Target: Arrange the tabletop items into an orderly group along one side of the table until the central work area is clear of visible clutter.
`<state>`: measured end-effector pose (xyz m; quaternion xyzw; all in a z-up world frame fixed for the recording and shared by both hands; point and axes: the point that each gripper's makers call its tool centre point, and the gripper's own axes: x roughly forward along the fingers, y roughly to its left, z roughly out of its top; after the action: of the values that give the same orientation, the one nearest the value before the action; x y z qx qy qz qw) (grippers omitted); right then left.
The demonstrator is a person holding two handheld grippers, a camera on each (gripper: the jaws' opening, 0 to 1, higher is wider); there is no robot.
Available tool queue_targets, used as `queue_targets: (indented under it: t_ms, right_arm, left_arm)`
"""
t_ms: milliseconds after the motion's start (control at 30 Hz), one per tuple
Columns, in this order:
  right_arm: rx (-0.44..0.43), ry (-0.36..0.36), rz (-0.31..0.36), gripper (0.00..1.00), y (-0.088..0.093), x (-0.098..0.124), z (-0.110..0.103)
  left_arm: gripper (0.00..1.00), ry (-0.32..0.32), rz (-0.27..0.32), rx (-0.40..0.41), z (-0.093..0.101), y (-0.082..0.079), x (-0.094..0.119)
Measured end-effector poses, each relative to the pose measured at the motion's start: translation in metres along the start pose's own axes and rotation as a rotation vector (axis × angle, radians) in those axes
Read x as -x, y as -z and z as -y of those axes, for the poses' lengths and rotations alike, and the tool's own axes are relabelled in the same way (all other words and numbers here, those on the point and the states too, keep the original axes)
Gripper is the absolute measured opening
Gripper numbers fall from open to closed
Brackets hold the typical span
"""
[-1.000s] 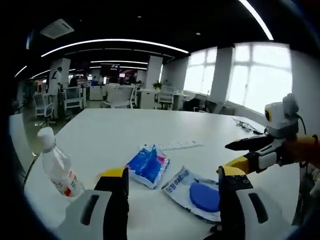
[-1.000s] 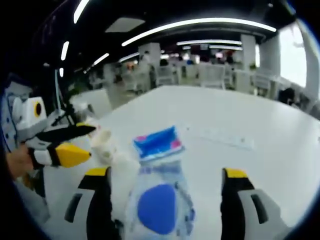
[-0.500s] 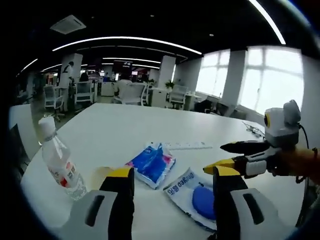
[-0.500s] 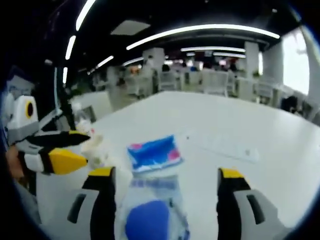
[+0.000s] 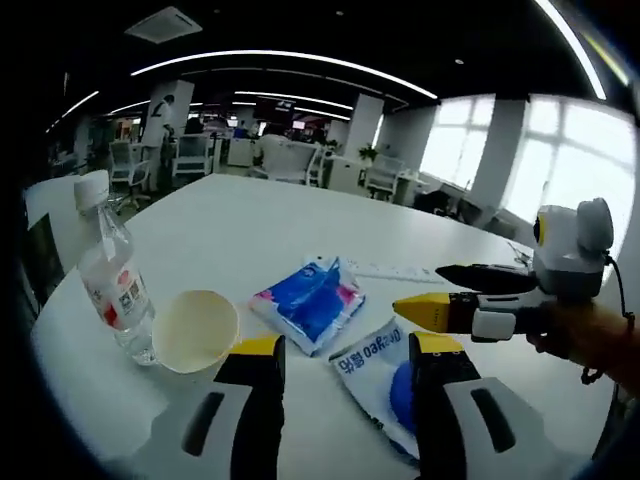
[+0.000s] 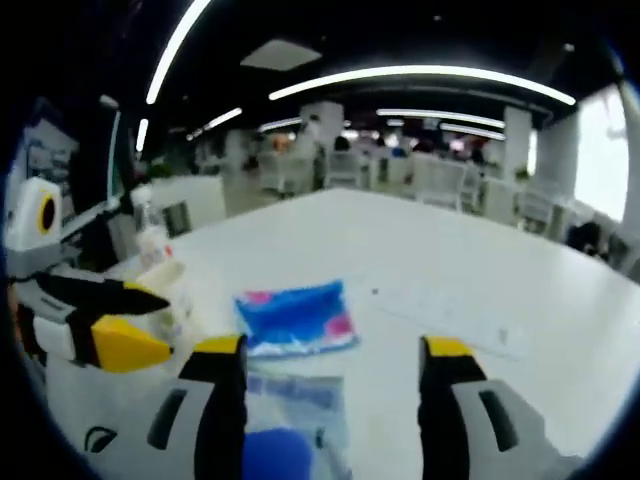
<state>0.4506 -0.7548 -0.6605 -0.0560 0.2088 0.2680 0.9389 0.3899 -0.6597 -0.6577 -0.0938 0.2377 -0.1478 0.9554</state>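
On the white table (image 5: 230, 225) lie a blue and pink packet (image 5: 308, 300), a clear pouch with a blue disc (image 5: 385, 375), a paper cup (image 5: 194, 330) on its side and a clear water bottle (image 5: 112, 275) standing upright. My left gripper (image 5: 342, 350) is open, low over the table between the cup and the pouch. The right gripper (image 5: 455, 292) comes in from the right, open, just above the pouch. In the right gripper view my right gripper (image 6: 333, 350) stands open over the pouch (image 6: 285, 430), with the packet (image 6: 293, 318) just beyond and the left gripper (image 6: 125, 318) at the left.
A white power strip (image 5: 395, 270) lies flat beyond the packet; it also shows as a power strip (image 6: 455, 310) at mid right. Office desks and chairs (image 5: 290, 160) stand past the table's far edge. Bright windows (image 5: 560, 150) line the right side.
Both views have shifted as the hands moved. The paper cup has come into the left gripper view beside the bottle. The right gripper has reached further left over the pouch.
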Motion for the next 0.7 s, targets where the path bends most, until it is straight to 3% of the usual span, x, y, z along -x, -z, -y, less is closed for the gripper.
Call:
queue_targets:
  t_ms: [700]
  right_arm:
    - [0.003,0.012,0.042,0.51,0.008,-0.053,0.004]
  left_arm:
    - [0.36,-0.148,-0.013,0.055,-0.013,0.017,-0.037]
